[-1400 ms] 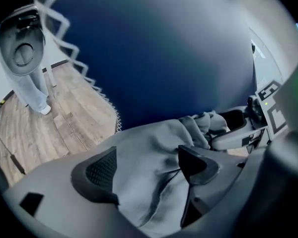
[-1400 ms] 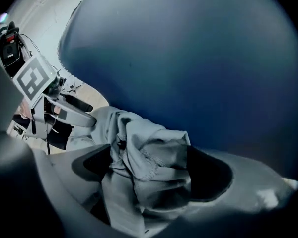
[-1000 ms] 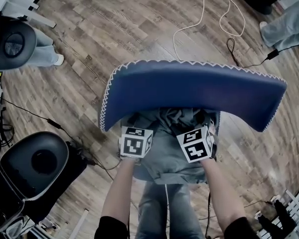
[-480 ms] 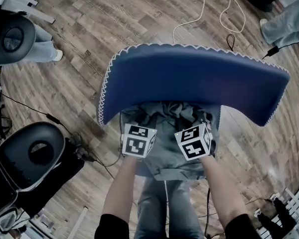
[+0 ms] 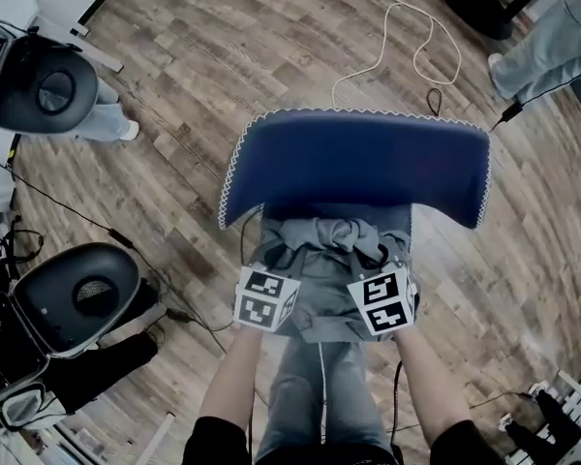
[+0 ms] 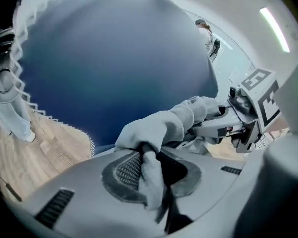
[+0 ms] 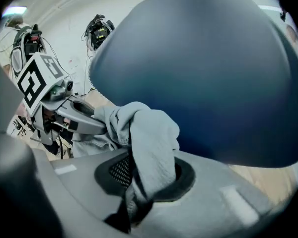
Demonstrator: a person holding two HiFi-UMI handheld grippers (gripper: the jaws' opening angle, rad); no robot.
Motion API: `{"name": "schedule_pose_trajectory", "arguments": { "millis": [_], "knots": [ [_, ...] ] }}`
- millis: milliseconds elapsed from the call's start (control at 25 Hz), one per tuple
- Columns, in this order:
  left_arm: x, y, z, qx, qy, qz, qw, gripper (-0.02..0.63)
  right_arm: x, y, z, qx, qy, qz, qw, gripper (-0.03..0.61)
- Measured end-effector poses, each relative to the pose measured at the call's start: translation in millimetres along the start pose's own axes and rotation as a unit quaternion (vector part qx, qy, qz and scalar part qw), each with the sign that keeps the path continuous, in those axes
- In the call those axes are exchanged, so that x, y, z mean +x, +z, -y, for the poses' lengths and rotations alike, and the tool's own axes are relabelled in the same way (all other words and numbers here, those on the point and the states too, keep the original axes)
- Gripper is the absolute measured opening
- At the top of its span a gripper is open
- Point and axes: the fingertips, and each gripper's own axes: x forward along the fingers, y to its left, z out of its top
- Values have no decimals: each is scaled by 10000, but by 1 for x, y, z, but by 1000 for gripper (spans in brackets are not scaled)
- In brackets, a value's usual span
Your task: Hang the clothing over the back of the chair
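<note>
A brown wood-plank floor [image 5: 174,76] fills the head view, with wide bare stretches beyond the chair and to its right. In the middle stands the dark blue padded chair [image 5: 358,163], its curved back edged with white zigzag stitching. The top edge of that back is bare. On the seat, on the near side of the back, lies the grey crumpled cloth garment [image 5: 329,255], bunched in folds. Its near hem reaches the seat's front edge, just above the wearer's own grey trouser legs [image 5: 315,395].

At the left sit two black rounded chair shells, one low [image 5: 77,303] and one high [image 5: 39,90], both well apart from the blue chair. A bystander's trouser legs [image 5: 547,51] show at the upper right corner. A thin white cable [image 5: 397,37] loops over the floor behind the chair back, and a black cable [image 5: 107,231] runs across the planks at the left.

The left gripper [image 6: 148,175] and the right gripper [image 7: 139,180] sit side by side at the garment's near edge. The jaws of both have just been closing, and each pair is now narrow, pinching a fold of the grey cloth between its pads. From each pinch the cloth rises in a ridge and stretches across toward the other gripper, with the blue chair back close behind it
</note>
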Motion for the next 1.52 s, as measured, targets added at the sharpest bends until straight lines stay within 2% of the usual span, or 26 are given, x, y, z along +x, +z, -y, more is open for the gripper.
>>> {"name": "schedule_pose_trajectory", "arguments": {
  "millis": [160,320,480,720,840,1000,1160,1360,1520],
  "knots": [
    [-39,6,30,-124,-71,225,9996,71,-50,5,-14,70,-53,79,9999,75],
    [-76,15,55,37,-189,368,9991,71,-96,15,-25,162,-194,258,9993,75],
    [-117,38,81,60,-352,758,9965,71,-143,29,-31,257,-320,476,9980,74],
    [-179,75,119,555,-564,1120,9906,71,-202,56,-38,171,-471,481,9976,74],
    [-203,87,128,640,-564,1274,9882,71,-229,66,-47,68,-500,659,9965,74],
    [-239,118,142,969,-674,1675,9788,71,-268,91,-54,-61,-692,941,9931,74],
    [-268,137,150,1552,-761,1740,9695,72,-297,112,-63,-209,-851,1018,9909,74],
    [-305,169,155,1485,-765,2210,9609,72,-330,143,-70,-469,-985,1429,9837,74],
    [-340,202,174,1702,-688,2677,9459,72,-370,174,-67,-703,-1156,1916,9721,74]
  ]
}}
